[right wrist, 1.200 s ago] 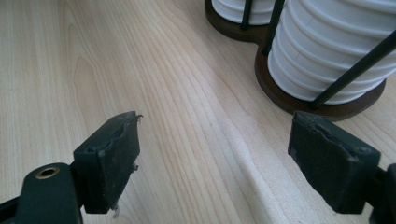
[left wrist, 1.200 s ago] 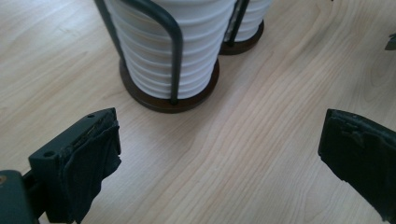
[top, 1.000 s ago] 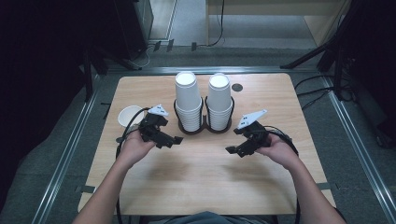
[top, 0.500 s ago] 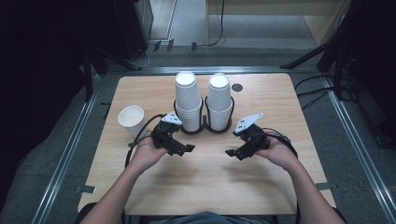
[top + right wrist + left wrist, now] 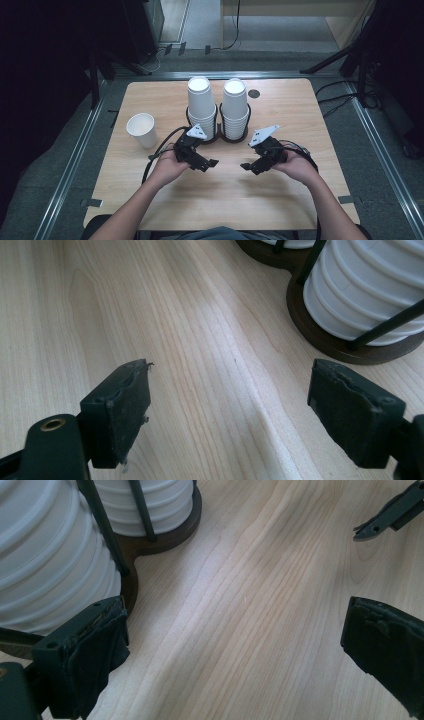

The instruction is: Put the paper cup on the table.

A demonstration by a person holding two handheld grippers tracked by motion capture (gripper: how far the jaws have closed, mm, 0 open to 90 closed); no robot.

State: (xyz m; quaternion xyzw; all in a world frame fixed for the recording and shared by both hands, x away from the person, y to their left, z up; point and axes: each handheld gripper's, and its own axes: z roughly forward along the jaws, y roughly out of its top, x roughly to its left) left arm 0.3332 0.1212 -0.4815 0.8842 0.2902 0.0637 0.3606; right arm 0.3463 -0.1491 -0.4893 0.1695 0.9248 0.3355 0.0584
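Two stacks of white paper cups [image 5: 201, 102] [image 5: 235, 105] are standing upright, mouths up, in a dark twin wire holder [image 5: 219, 136] at the table's 12 o'clock; their long axes are running vertically. The cups are judged light, thin-walled and easily crushed, so a top cup is best taken gently at its rim or upper wall and lifted straight up. One single cup [image 5: 141, 129] is standing upright at 10 o'clock of the holder, apart from it. Nearer the person, the left gripper [image 5: 210, 164] is being held at 7 o'clock of the holder, jaws wide and empty; the right gripper [image 5: 245, 166] at 5 o'clock is likewise spread, nothing between its pads, over the wooden table [image 5: 225, 200].
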